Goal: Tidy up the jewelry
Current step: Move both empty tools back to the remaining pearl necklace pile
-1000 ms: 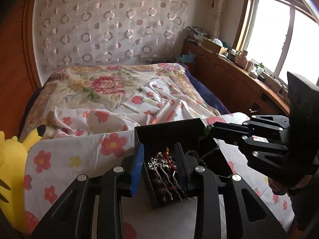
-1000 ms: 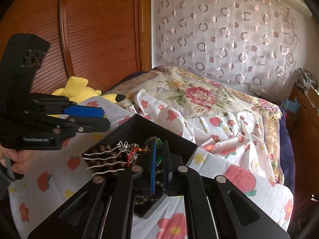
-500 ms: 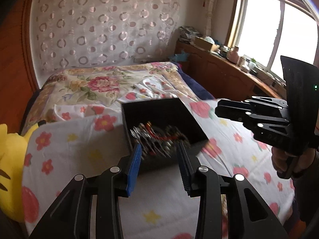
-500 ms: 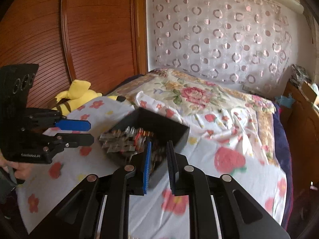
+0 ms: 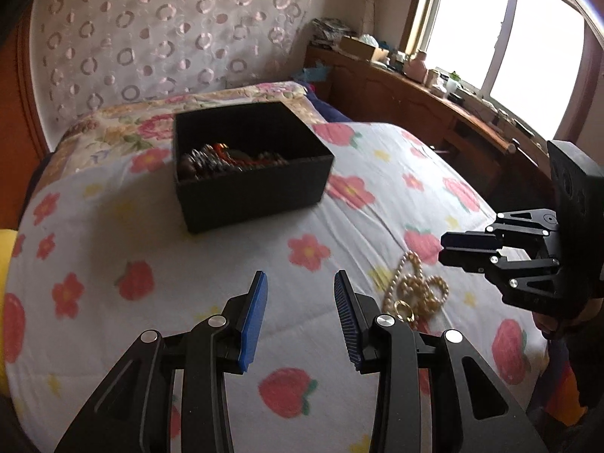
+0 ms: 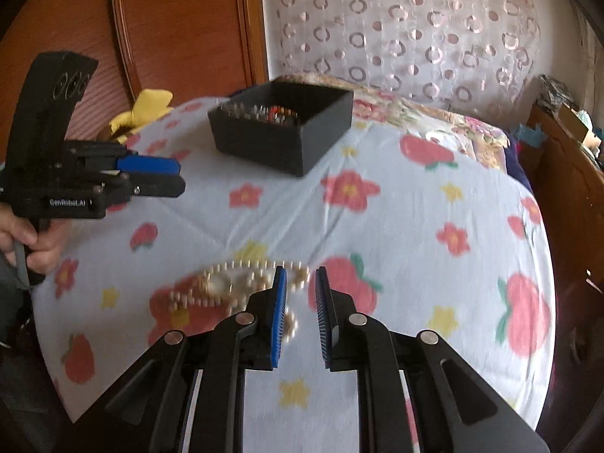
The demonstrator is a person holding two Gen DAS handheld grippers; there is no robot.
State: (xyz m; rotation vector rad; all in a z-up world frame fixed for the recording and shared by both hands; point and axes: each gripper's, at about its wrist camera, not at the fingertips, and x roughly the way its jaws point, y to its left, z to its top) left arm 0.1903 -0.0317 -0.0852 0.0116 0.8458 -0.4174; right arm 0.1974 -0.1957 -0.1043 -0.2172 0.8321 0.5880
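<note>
Nearest the left wrist camera, the left gripper [image 5: 300, 283], blue-padded fingers [image 5: 253, 313] parted a moderate way after just opening further, nothing between them, poised above bare floral bedspread [image 5: 211, 264]. Just right of it, a pearl necklace [image 5: 415, 287] heaped on the cloth, with a small gold ring [image 5: 403, 307] lying against the near edge of the heap. Beside the pearls, the right gripper [image 5: 443, 251], jaws a narrow gap apart, holding nothing, tips close above the necklace without touching.

In the right wrist view, the same right gripper [image 6: 301, 283] just opened a little, slim slot empty, pearl necklace [image 6: 226, 287] blurred and lying mostly left of the fingers and partly under the left one. At the left edge, a hand [image 6: 34, 238] wrapped round the left gripper's handle.

Farther up the bed, well apart from both grippers, a black open-topped box [image 5: 256, 192] resting on the bedspread, holding a tangle of dark beads, silver pieces and something red. Beyond it, a yellow plush toy [image 6: 145, 107] by the wooden headboard, and a curtain with ring patterns [image 5: 151, 30].
</note>
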